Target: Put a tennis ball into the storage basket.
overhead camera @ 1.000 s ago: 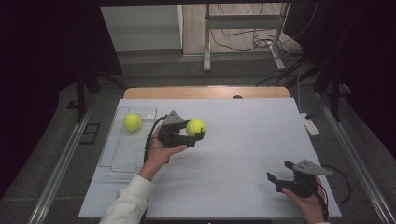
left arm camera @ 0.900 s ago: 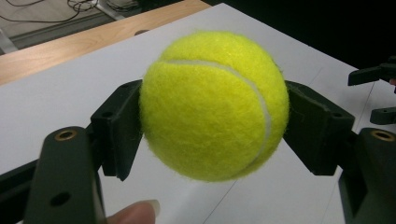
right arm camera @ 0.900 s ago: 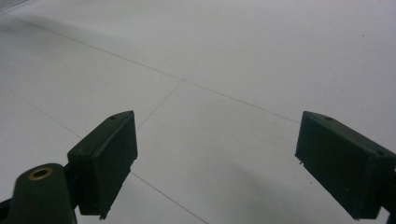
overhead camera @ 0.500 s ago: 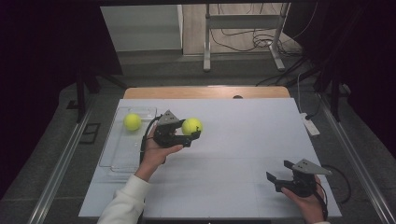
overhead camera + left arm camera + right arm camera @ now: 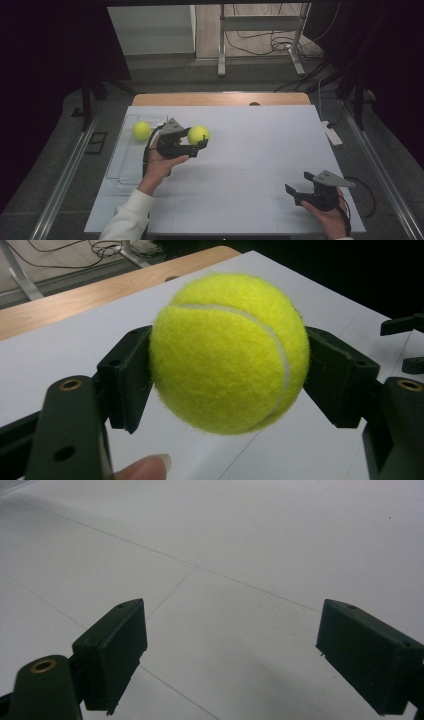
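tennis ball [image 5: 227,352] clamped in left gripper [image 5: 192,141], seam arcing across its top

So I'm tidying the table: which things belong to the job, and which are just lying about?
In the job: ball in the left claw; second ball; clear tray.
Lying about: white power strip; idle right claw.
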`<state>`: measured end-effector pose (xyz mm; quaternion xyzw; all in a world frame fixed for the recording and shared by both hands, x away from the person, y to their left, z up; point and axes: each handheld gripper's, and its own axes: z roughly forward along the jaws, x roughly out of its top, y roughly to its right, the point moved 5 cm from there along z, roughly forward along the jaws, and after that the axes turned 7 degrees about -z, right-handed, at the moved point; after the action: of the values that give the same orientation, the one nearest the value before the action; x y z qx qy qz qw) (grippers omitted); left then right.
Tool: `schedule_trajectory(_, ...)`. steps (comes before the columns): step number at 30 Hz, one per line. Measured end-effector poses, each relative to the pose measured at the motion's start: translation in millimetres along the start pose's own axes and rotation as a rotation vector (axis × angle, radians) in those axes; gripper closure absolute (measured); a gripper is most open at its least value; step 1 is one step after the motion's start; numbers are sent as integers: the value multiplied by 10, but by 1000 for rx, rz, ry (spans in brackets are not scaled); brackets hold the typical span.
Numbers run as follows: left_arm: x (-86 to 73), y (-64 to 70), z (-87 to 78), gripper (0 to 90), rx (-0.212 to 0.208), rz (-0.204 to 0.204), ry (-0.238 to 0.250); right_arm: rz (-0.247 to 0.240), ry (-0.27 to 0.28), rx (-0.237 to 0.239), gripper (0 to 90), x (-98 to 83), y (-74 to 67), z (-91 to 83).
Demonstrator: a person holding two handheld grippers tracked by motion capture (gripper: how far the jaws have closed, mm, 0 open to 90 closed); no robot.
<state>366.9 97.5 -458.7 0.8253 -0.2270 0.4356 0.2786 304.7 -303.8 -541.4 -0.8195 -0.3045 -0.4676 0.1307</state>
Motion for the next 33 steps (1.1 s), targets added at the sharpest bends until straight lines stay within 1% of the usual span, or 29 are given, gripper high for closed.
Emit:
schedule_trajectory(8, -23, -51, -96, 272, 13, -3, 7, 1, 0, -1, 128, 0, 0, 0)
schedule_trajectory(27, -70, -179, -227, 272, 49, -28, 22, 2, -1, -3, 128, -2, 6, -4)
schedule_trajectory(33, -81, -195, -243, 272, 58, -26, 19, 0, -1, -3, 128, -3, 6, -1)
